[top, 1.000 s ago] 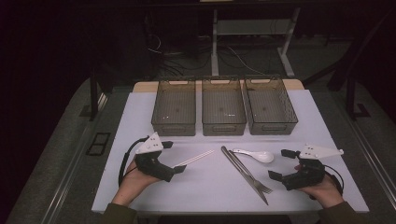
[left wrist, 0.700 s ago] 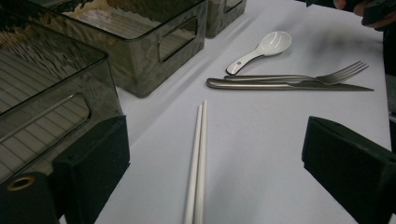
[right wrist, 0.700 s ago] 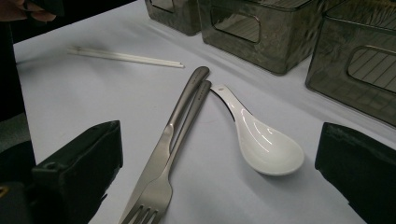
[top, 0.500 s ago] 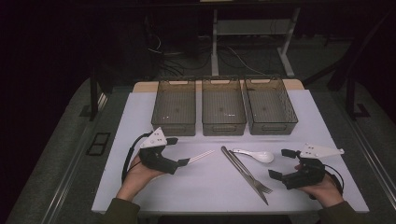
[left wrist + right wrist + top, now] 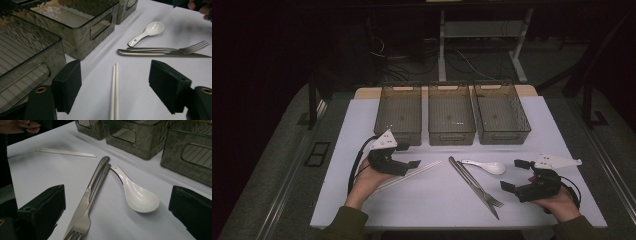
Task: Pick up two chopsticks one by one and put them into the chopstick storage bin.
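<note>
A pair of white chopsticks [image 5: 426, 168] lies on the white table, left of centre. My left gripper [image 5: 408, 155] hangs over their near part, and its jaws have just been closing. In the left gripper view the chopsticks [image 5: 114, 92] run between the two black pads without touching either, so the left gripper [image 5: 117, 86] is open. A steel fork and knife [image 5: 473, 183] lie side by side in the middle, with a white spoon [image 5: 488, 166] beside them. My right gripper [image 5: 514, 175] rests open at the right, and the right gripper view looks over the spoon [image 5: 140, 197].
Three clear grey bins [image 5: 398, 136] [image 5: 451, 136] [image 5: 504, 135] stand in a row at the back of the table. The table's front edge [image 5: 452, 225] runs just ahead of both hands. Dark floor with cables and desk legs lies beyond.
The left hand has moved right, toward the middle of the table, bringing its gripper over the chopsticks, and its jaws have narrowed. The right hand has kept still.
</note>
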{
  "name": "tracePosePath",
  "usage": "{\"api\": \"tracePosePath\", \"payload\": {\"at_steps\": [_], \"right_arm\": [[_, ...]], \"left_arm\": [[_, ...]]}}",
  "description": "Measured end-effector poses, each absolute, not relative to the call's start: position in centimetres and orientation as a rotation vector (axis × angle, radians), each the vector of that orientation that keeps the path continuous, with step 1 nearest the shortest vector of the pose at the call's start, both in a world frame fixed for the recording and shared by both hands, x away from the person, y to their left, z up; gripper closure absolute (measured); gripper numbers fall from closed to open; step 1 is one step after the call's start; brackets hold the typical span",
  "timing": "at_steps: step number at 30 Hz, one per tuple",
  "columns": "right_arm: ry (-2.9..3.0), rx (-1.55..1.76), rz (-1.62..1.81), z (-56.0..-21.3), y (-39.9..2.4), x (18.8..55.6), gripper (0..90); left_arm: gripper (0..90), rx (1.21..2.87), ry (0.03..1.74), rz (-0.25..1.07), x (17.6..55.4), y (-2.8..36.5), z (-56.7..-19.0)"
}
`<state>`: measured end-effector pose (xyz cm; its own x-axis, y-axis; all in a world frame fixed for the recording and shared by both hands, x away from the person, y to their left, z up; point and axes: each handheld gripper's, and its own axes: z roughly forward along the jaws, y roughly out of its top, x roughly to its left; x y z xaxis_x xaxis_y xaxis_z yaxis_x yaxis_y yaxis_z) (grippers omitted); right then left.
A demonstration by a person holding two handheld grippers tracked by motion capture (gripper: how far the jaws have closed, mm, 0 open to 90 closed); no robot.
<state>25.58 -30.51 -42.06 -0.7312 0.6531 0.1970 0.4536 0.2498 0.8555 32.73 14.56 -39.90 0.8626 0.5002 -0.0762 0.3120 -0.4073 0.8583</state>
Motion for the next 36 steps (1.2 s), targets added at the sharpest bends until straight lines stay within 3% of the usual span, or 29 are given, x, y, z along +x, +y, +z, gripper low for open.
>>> {"api": "tracePosePath", "payload": {"at_steps": [20,36], "right_arm": [[2.320,1.038,1.465,-42.3,-30.5,25.5,1.0],[2.319,1.042,1.464,-42.3,-30.5,25.4,1.0]], "left_arm": [[65.3,2.196,0.623,0.166,33.3,14.3,-41.8],[77.5,2.299,0.644,0.093,33.1,14.7,-42.9]]}}
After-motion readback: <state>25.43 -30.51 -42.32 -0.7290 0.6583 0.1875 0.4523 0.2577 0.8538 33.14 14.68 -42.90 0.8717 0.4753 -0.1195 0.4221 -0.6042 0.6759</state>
